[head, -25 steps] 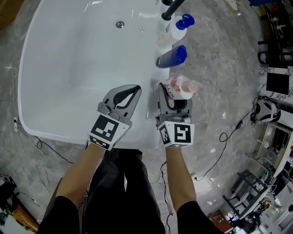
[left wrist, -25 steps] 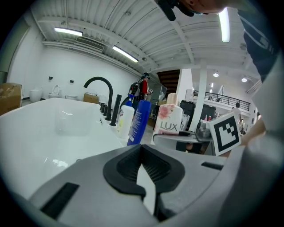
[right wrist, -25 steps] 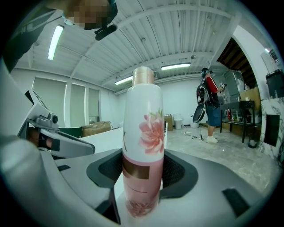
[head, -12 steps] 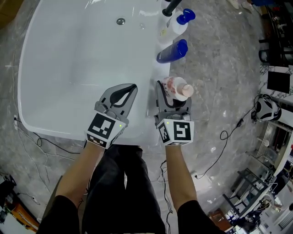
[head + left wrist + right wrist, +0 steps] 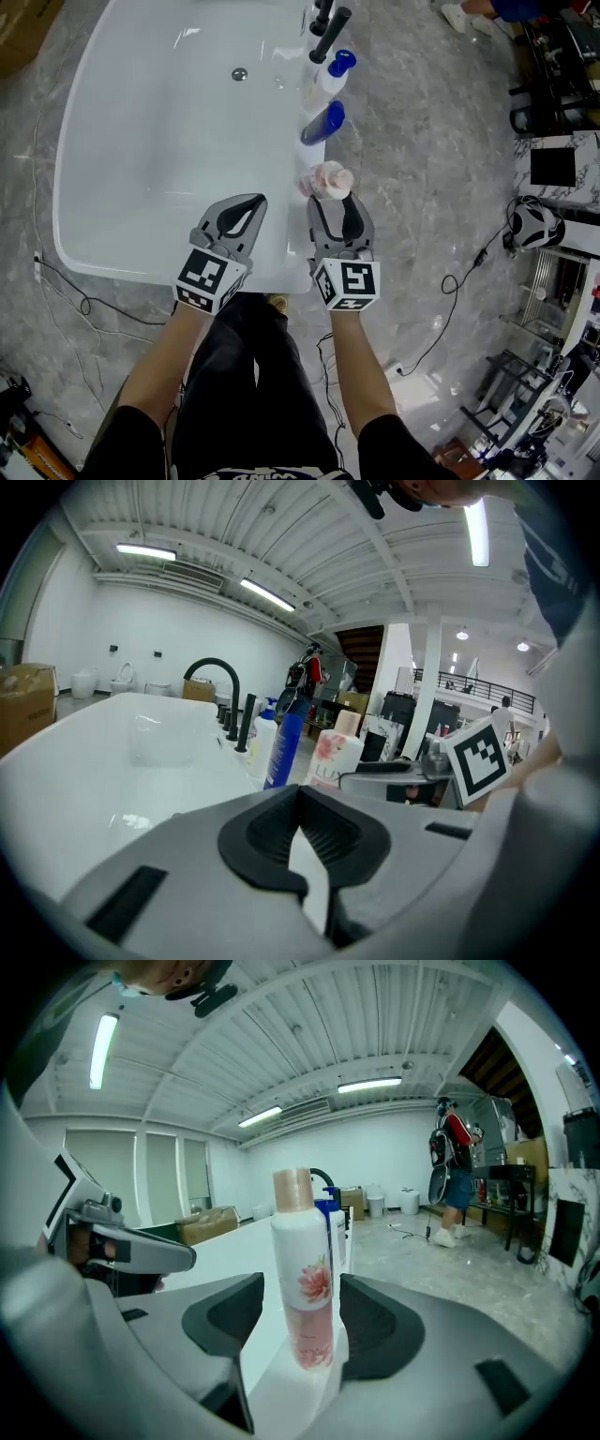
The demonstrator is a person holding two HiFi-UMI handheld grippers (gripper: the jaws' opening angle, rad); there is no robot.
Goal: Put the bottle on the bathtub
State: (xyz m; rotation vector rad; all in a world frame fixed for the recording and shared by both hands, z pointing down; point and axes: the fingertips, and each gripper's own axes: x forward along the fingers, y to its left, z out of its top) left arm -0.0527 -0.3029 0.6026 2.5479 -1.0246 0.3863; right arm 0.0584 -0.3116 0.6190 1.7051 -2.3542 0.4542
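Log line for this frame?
bottle: upright on tub rim | right gripper: open, jaws either side of bottle, not clamping | left gripper: shut, empty

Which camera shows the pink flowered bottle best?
The right gripper view: the bottle stands upright and large between parted jaws. The head view shows it small from above; the left gripper view, small and off to one side.

White bathtub (image 5: 141,122) on grey marble floor (image 5: 422,141). Right rim carries, in a row: flowered white bottle (image 5: 323,180) upright, blue bottle (image 5: 323,123), white pump bottle (image 5: 330,75), black faucet (image 5: 330,33).
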